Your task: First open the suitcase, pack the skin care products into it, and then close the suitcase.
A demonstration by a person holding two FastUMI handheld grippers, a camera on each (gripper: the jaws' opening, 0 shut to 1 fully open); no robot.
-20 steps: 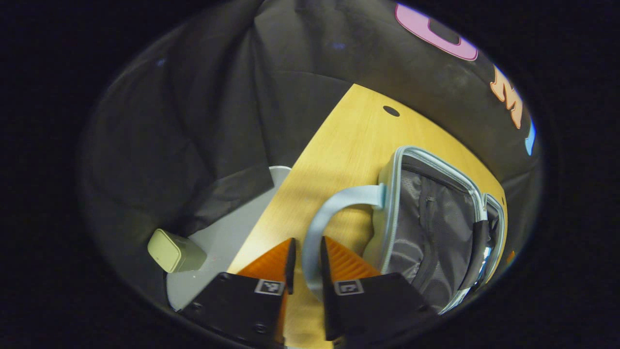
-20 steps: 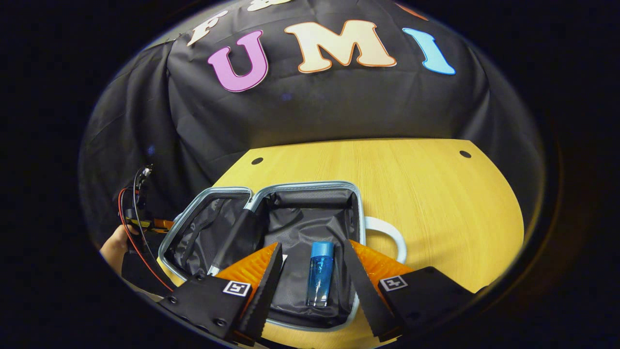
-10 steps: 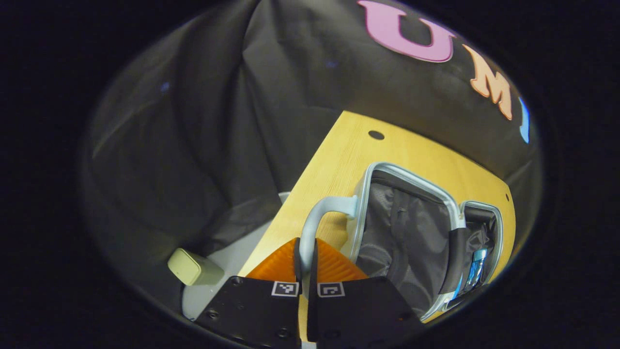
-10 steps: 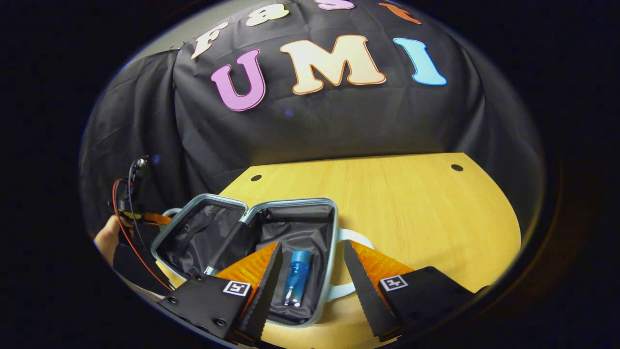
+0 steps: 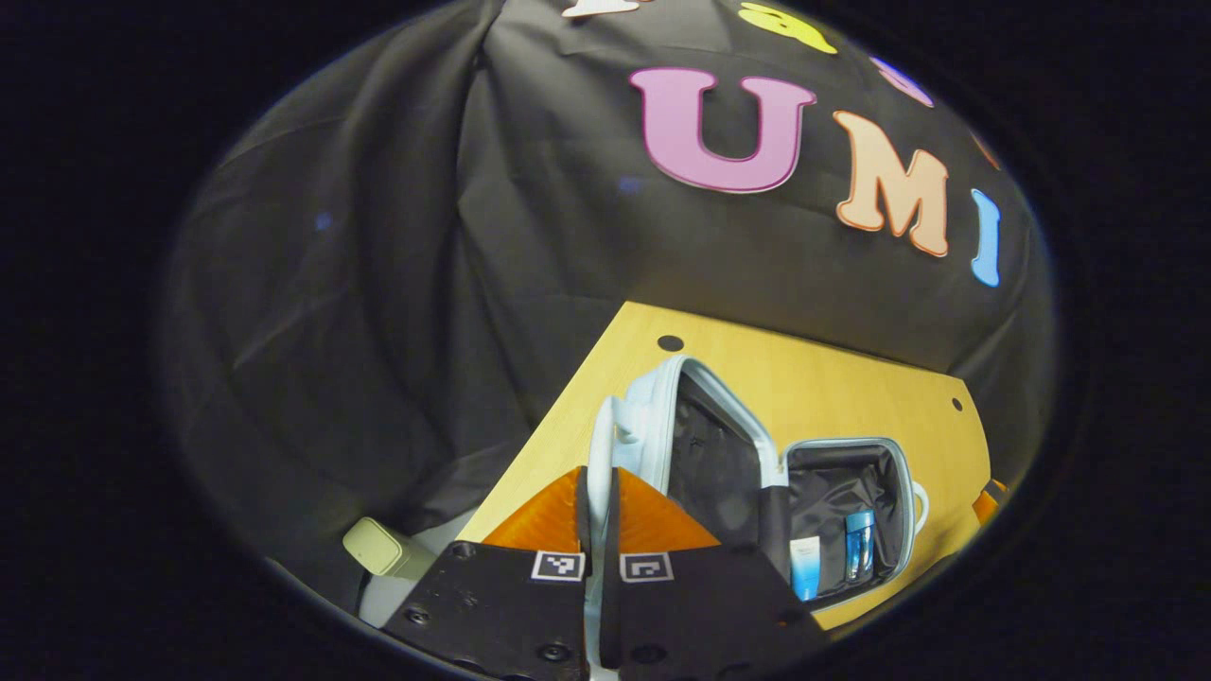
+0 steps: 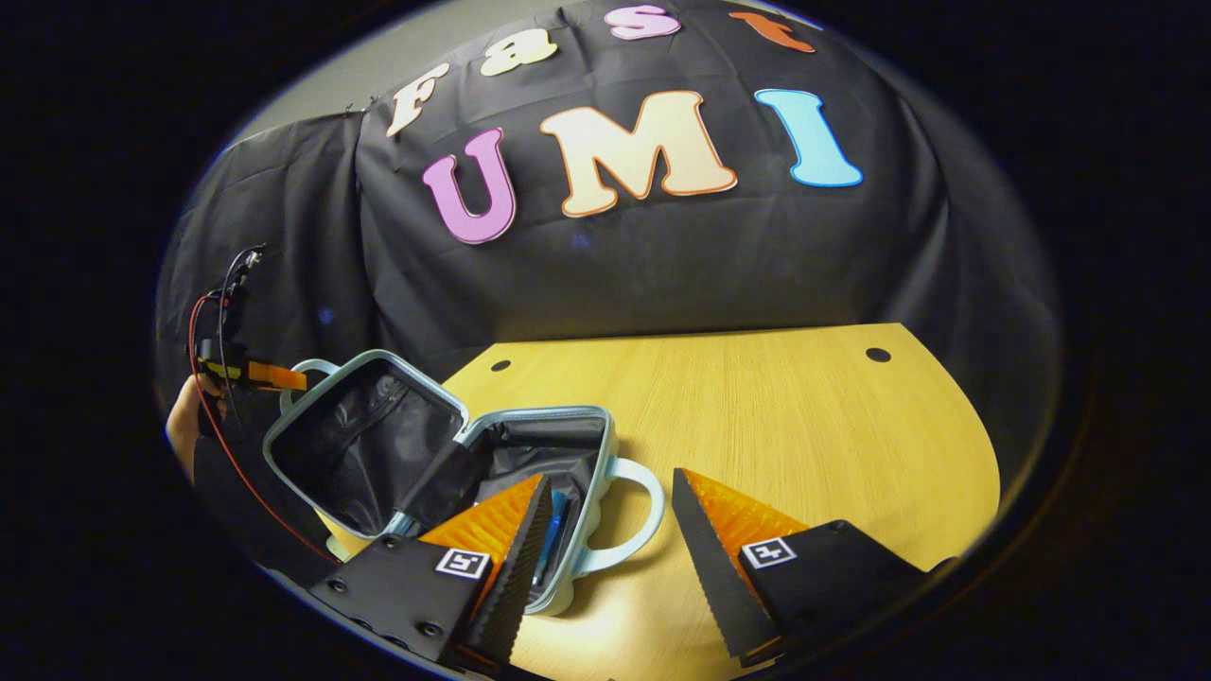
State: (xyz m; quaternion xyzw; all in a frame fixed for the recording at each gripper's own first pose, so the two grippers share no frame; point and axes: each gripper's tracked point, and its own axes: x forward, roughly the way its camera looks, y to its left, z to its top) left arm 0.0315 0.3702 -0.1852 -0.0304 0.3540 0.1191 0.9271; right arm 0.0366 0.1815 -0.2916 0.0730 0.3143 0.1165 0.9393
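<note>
Bottles (image 5: 859, 555) in suitcase (image 5: 889, 454) on table (image 6: 804, 426)

Your suitcase (image 6: 605, 449): smooth pale plastic shell, dark soft cloth lining, slight sheen. Bottles (image 5: 859, 544) inside look glossy, see-through plastic. Tabletop (image 6: 804, 426): matt light wood grain. Your fingers (image 6: 728, 515): ribbed pads.

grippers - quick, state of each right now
left gripper: closed on the lid handle of the suitcase, lid raised.
right gripper: open, holding nothing.
</note>
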